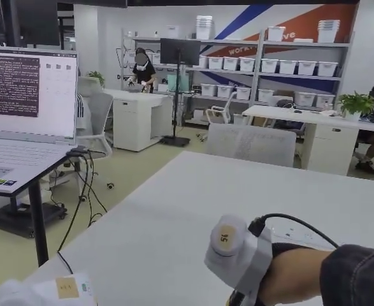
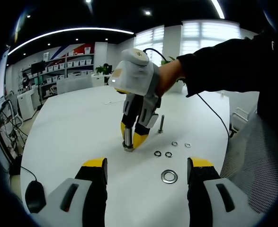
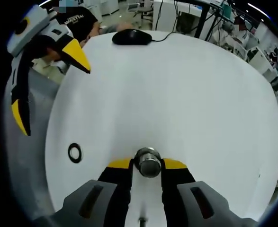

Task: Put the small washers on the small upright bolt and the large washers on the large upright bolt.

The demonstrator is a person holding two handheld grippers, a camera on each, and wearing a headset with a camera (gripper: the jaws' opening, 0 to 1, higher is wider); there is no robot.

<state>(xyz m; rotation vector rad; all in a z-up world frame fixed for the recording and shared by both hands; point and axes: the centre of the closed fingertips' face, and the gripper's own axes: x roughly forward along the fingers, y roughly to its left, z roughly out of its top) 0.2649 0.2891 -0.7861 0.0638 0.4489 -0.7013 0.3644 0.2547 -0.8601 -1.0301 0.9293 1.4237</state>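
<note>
The right tool (image 2: 131, 138) stands nose-down on the white counter (image 2: 82, 118), its yellow-tipped jaws clenched on either side of the large upright bolt (image 3: 148, 163), whose top shows between them in the right gripper view. Just beside it stands the small upright bolt (image 2: 161, 124), bare. Four small washers (image 2: 168, 154) lie loose on the counter near the foot of the small bolt, apart from one another. The left tool (image 2: 148, 165) is released, jaws spread wide and holding nothing; one large washer (image 2: 169, 176) lies flat on the counter between its tips, touching neither. A black computer mouse (image 2: 34, 196) sits well apart at the counter's edge.
</note>
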